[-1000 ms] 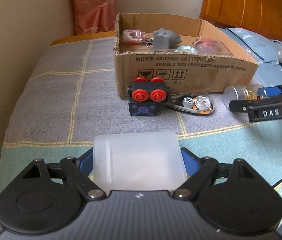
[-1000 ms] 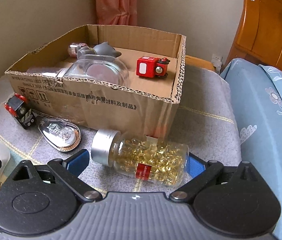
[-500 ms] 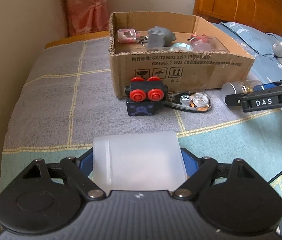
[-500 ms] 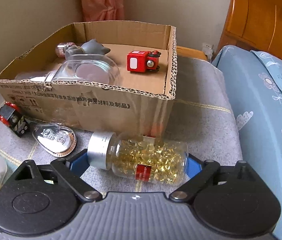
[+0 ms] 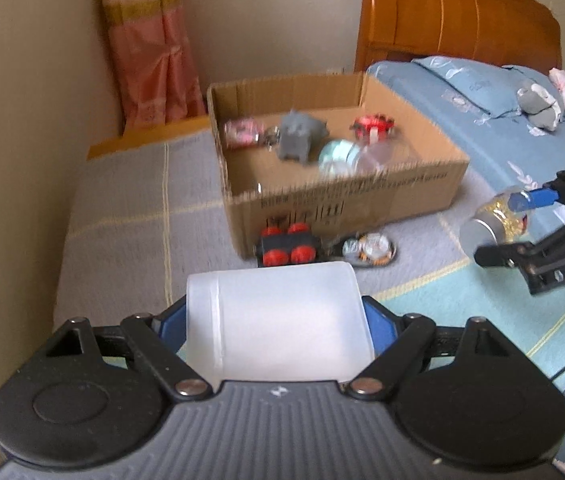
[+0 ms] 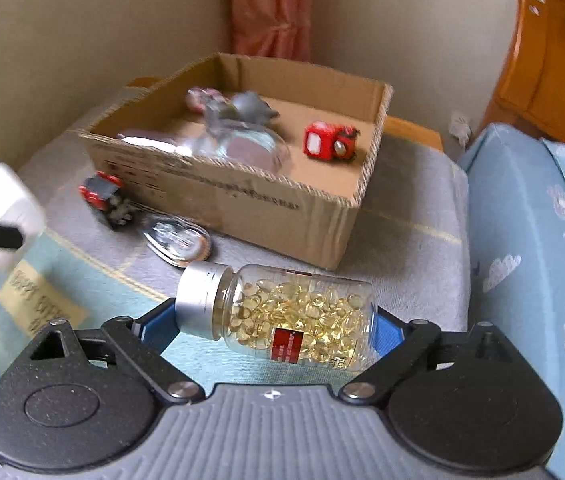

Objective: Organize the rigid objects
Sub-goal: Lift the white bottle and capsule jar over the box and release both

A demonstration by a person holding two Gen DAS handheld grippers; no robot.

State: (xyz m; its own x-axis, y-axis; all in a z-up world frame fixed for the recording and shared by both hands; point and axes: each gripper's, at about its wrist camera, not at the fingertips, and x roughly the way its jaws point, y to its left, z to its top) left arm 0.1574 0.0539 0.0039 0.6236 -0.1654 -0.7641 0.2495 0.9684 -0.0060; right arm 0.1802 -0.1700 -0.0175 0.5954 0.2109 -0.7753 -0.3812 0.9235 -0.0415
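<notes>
Two hand-held tools hover above a bed (image 5: 130,216) with a grey and teal cover, each carrying something toward an open cardboard box (image 5: 346,196). The left tool (image 5: 280,336) is closed on a frosted white plastic container (image 5: 278,320), lifted off the cover. The right tool (image 6: 278,320) is closed on a clear capsule bottle (image 6: 294,316) with a silver cap, held sideways. The box already holds a grey figurine (image 5: 298,136) and a red toy (image 6: 328,144). A black toy with red wheels (image 5: 286,246) and a shiny oval case (image 5: 370,246) lie just in front of the box. To do this well, lift each item clear of the box wall, lower into bare floor space, then release.
</notes>
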